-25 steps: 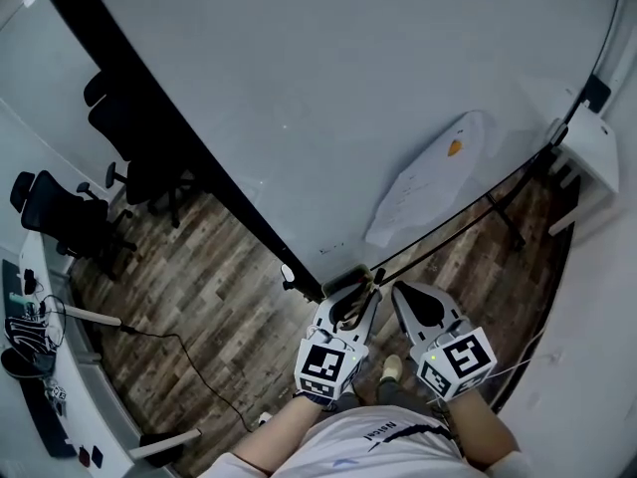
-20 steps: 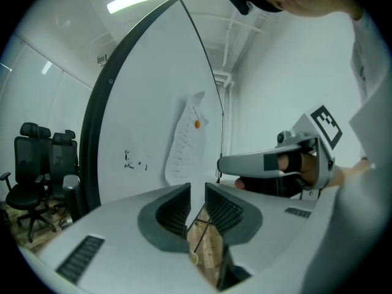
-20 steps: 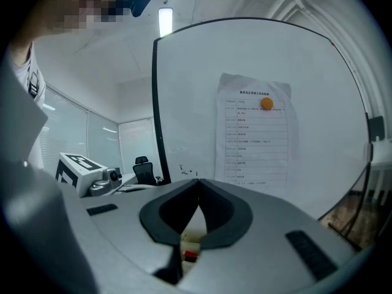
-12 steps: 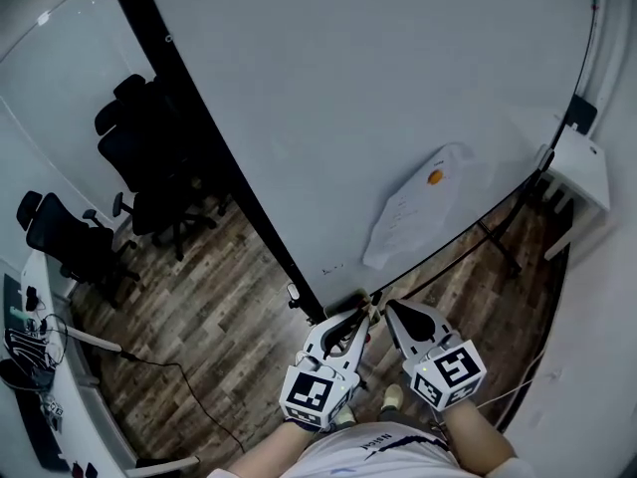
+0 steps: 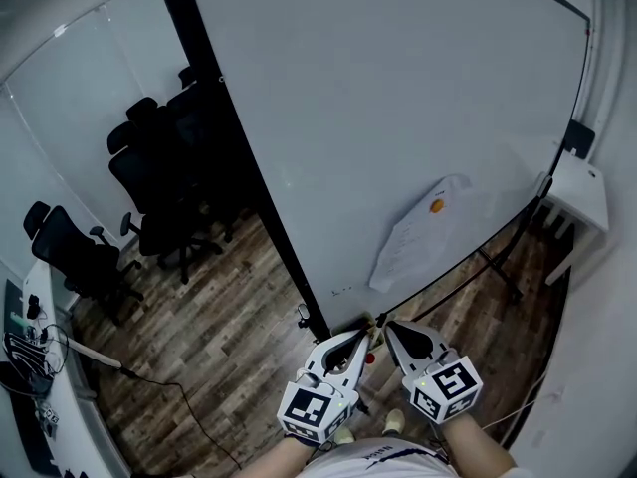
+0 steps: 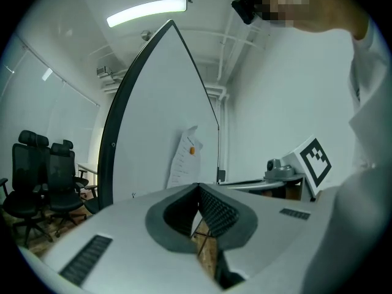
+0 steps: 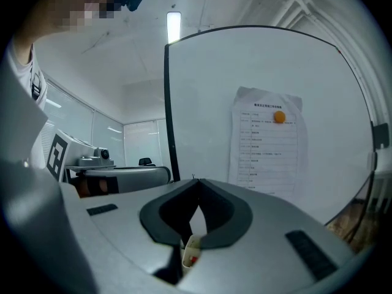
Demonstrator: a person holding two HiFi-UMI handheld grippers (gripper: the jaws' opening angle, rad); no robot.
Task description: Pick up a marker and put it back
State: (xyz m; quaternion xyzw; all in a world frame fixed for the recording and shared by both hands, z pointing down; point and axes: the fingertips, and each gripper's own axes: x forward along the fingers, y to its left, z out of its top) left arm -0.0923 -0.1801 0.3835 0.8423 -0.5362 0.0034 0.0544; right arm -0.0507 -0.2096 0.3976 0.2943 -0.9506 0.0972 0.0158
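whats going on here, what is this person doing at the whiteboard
A person stands at a whiteboard holding a tool in each hand, both pointed toward it. The left tool has just closed its jaws with nothing between them; the right tool is shut too. A white-and-red marker shows just below the right tool's jaws, apparently in neither grip.

Bright, even, cool light fr ceiling tube (image 6: 147, 12), slight bloom. Heavy fisheye, black vignette at corners. Floor (image 5: 199, 337) dimmer.

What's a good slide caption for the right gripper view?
Right gripper, fingers together, facing a whiteboard with a printed sheet held by an orange magnet.
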